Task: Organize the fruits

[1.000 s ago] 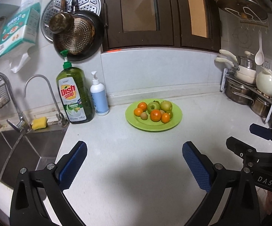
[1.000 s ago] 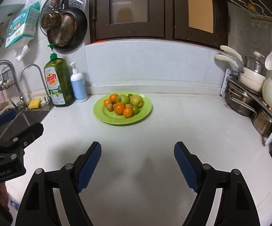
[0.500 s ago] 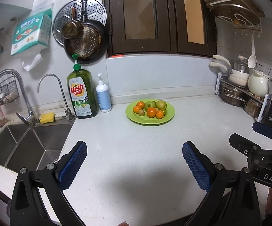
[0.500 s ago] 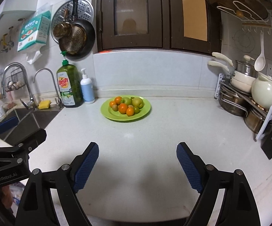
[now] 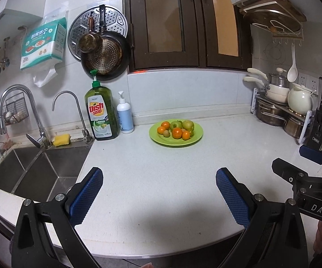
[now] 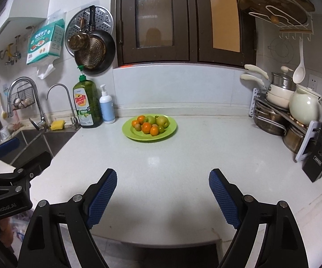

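Note:
A green plate (image 5: 176, 141) (image 6: 149, 136) near the back of the white counter carries several oranges (image 5: 177, 133) (image 6: 146, 127), green apples (image 5: 188, 124) (image 6: 162, 121) and a small kiwi (image 5: 166, 133). My left gripper (image 5: 158, 188) hangs open over the counter's front edge, far short of the plate, with nothing between its blue pads. My right gripper (image 6: 162, 187) is open and empty too, at about the same distance from the plate. Each view shows the other gripper at its side edge.
A sink (image 5: 27, 169) with two faucets lies to the left. A dish soap bottle (image 5: 100, 114) and a white pump bottle (image 5: 124, 116) stand by the back wall. A rack of pots (image 5: 279, 109) and a knife block (image 6: 321, 156) crowd the right side.
Both grippers have drawn back from the plate toward the counter's front edge, so the fruit looks smaller and the edge now shows. The right jaws stand slightly wider than a second ago.

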`<action>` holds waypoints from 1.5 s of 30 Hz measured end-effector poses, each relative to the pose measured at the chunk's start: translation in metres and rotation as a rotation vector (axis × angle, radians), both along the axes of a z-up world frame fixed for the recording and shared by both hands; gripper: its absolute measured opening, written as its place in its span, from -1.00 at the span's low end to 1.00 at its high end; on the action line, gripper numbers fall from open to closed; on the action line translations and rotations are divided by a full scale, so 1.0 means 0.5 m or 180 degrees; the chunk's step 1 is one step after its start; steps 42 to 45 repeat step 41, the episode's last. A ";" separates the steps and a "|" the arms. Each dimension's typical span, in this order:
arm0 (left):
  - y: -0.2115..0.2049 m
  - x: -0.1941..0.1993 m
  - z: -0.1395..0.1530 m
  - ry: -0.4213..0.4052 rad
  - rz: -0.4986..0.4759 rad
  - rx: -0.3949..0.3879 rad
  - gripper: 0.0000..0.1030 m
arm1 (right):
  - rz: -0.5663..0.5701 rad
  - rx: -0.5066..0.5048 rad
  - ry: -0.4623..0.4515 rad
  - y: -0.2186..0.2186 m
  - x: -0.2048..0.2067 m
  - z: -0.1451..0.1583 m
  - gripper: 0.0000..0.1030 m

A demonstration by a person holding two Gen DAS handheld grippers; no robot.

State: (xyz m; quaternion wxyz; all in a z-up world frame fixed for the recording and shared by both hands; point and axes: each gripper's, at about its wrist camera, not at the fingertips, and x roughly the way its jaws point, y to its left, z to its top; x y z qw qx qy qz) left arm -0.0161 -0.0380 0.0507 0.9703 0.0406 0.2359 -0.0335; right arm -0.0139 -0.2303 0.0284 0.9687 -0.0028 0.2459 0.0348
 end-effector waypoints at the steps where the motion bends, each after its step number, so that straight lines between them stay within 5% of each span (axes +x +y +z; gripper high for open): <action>1: 0.000 -0.004 0.000 -0.0001 -0.0009 -0.0005 1.00 | 0.0002 -0.0005 -0.0002 -0.001 -0.001 0.001 0.65; 45: -0.004 -0.011 -0.004 0.0050 -0.0016 0.0003 1.00 | -0.0008 -0.0017 -0.0002 -0.003 -0.017 0.001 0.65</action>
